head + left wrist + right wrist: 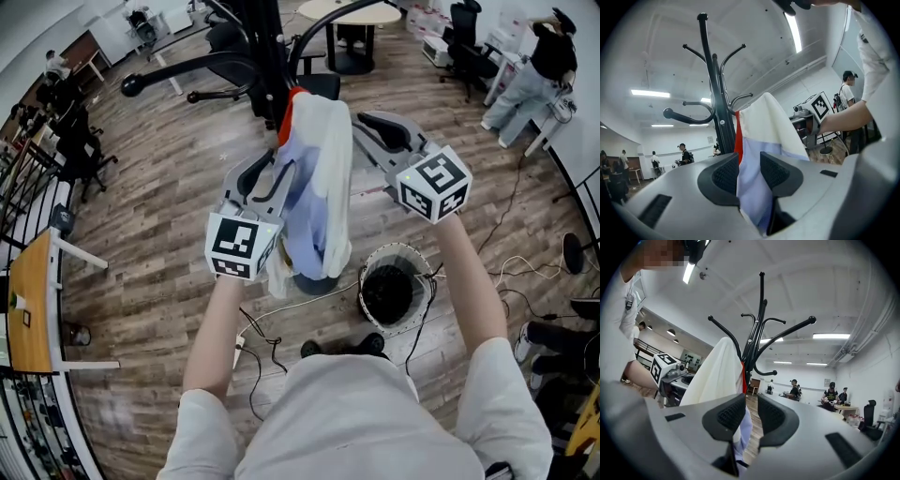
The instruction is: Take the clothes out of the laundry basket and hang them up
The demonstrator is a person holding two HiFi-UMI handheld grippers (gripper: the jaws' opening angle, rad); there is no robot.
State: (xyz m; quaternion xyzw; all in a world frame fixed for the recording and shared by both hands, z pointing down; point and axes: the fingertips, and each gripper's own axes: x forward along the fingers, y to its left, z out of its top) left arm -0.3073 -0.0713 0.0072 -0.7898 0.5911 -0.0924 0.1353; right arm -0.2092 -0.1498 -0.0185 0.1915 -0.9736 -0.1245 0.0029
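On the left, the left gripper (750, 161) is pointing level at the coat rack (710, 89) with its fingers standing wide apart. A lavender fold of the garment (319, 173) is hanging loosely in the gap, and the pads are not pinching it. In the middle, the white, lavender and red garment is draping from one of the rack's hooks between the two grippers, and its weight appears to be resting on the rack rather than on either tool. To the right, the right gripper (751, 404) is facing the same rack with its fingers parted more narrowly. Floor is showing through that gap, and the cloth is trailing beside and below its left finger. Further right and nearer, the laundry basket (362, 298) is sitting on the floor, its inside too dark to say whether clothes remain. The hanging step seems to be finishing. The next move is likely calling for both grippers to back straight out without snagging the cloth and dragging it off the hook, then go down to the basket.
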